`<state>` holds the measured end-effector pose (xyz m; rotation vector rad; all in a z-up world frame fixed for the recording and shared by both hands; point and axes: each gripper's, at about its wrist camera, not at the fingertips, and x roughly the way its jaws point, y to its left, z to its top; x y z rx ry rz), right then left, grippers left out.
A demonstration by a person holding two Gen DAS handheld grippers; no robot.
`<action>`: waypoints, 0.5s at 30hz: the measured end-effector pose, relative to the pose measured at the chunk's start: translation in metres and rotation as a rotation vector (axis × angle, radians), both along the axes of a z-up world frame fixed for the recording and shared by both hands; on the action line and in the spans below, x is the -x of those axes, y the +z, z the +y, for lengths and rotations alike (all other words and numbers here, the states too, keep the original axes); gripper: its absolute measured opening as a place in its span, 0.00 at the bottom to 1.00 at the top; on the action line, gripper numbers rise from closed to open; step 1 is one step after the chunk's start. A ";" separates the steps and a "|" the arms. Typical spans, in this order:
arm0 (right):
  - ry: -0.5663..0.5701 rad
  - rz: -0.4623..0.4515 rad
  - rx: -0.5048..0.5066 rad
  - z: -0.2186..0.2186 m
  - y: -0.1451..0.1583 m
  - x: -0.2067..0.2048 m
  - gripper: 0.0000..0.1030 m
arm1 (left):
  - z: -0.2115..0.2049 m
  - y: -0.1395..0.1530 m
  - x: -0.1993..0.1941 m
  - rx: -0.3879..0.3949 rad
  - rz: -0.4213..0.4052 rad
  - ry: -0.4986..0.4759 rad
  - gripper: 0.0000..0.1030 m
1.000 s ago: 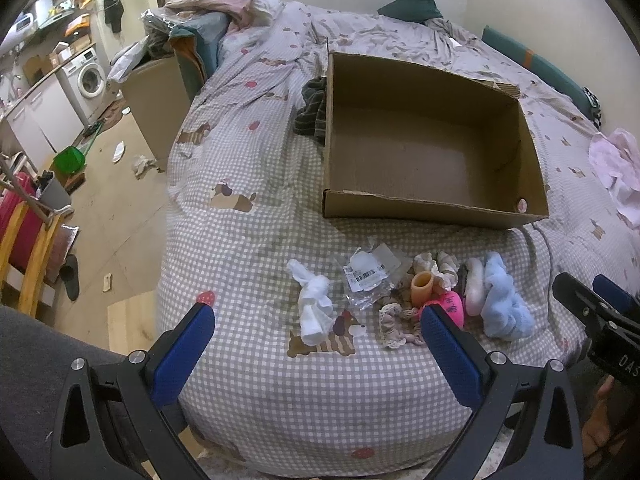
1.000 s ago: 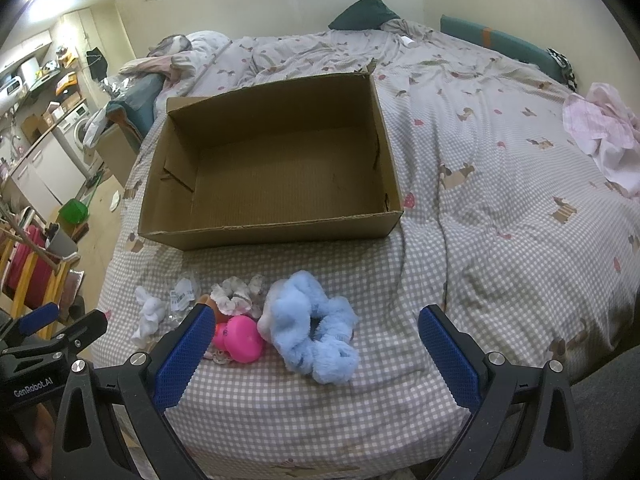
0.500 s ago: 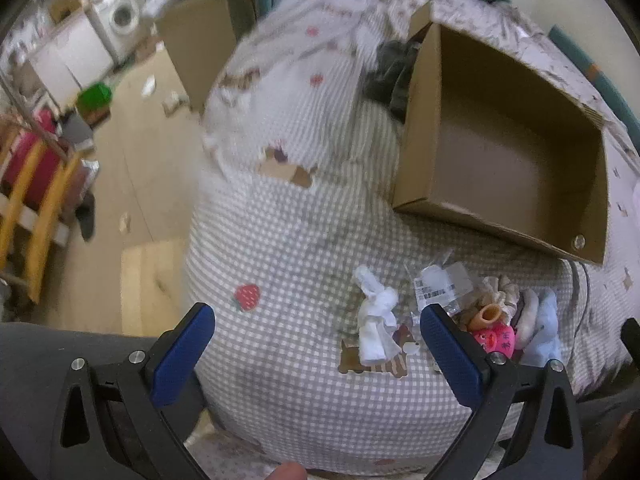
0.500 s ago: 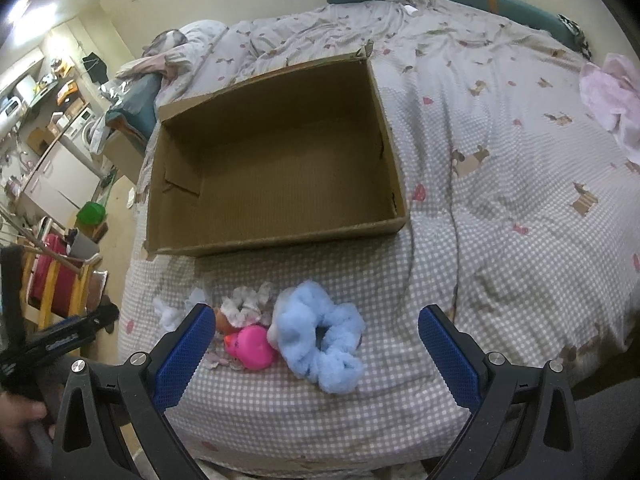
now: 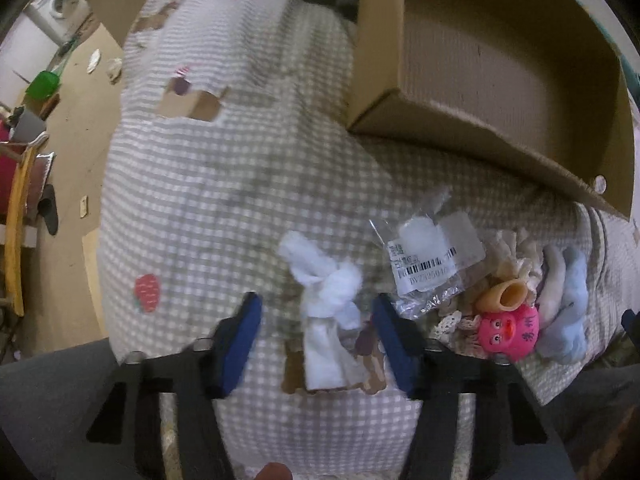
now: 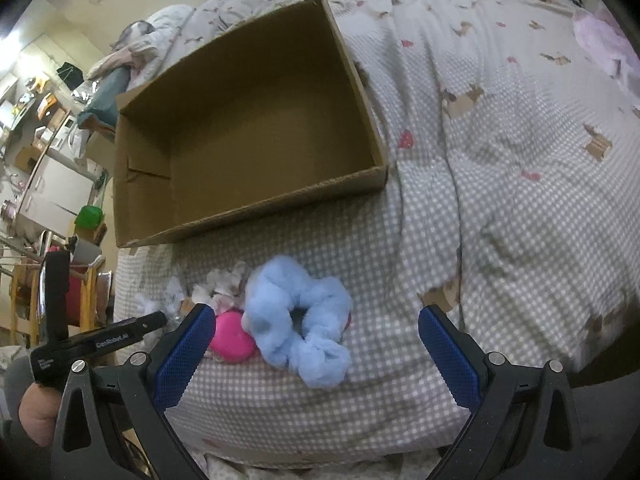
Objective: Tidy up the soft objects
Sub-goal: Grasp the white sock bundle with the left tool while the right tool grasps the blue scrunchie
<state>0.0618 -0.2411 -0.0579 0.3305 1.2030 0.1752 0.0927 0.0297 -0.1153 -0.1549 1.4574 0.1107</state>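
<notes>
A knotted white cloth (image 5: 326,304) lies on the checked bed cover, between the blue pads of my left gripper (image 5: 318,336), which is open around it, with gaps on both sides. Right of it lie a clear packet with a barcode label (image 5: 430,258), a cream lace scrunchie (image 5: 516,252), a pink toy (image 5: 508,330) and a light blue fluffy scrunchie (image 6: 298,326). My right gripper (image 6: 316,354) is open and empty, low over the blue scrunchie. An open, empty cardboard box (image 6: 248,120) stands behind the pile.
The bed's near edge runs just below both grippers. Left of the bed are bare floor, a green bin (image 5: 42,84) and a washing machine (image 5: 58,0). A pink garment (image 6: 604,40) lies on the bed at far right. Bedding is piled at the bed's far left end.
My left gripper has dropped down and forward onto the white cloth and its jaws have narrowed around it. My right gripper has moved closer to the blue scrunchie.
</notes>
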 end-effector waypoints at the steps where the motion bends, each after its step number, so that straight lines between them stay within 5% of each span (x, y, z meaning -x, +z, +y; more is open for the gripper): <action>1: -0.003 0.001 -0.004 -0.001 0.000 -0.001 1.00 | 0.000 -0.002 -0.001 0.003 0.002 0.001 0.33; 3: -0.008 0.000 -0.008 -0.002 -0.001 -0.002 1.00 | -0.002 -0.006 -0.004 0.015 0.005 -0.004 0.21; 8: -0.021 0.005 -0.014 -0.005 -0.004 -0.003 1.00 | -0.002 -0.003 -0.005 0.042 -0.005 -0.007 0.17; 12: -0.035 0.039 -0.051 -0.016 -0.010 -0.006 1.00 | 0.016 0.034 0.013 0.077 -0.075 0.019 0.17; 15: -0.012 0.058 0.039 -0.012 -0.015 -0.005 1.00 | 0.019 0.054 0.025 0.110 -0.125 0.023 0.17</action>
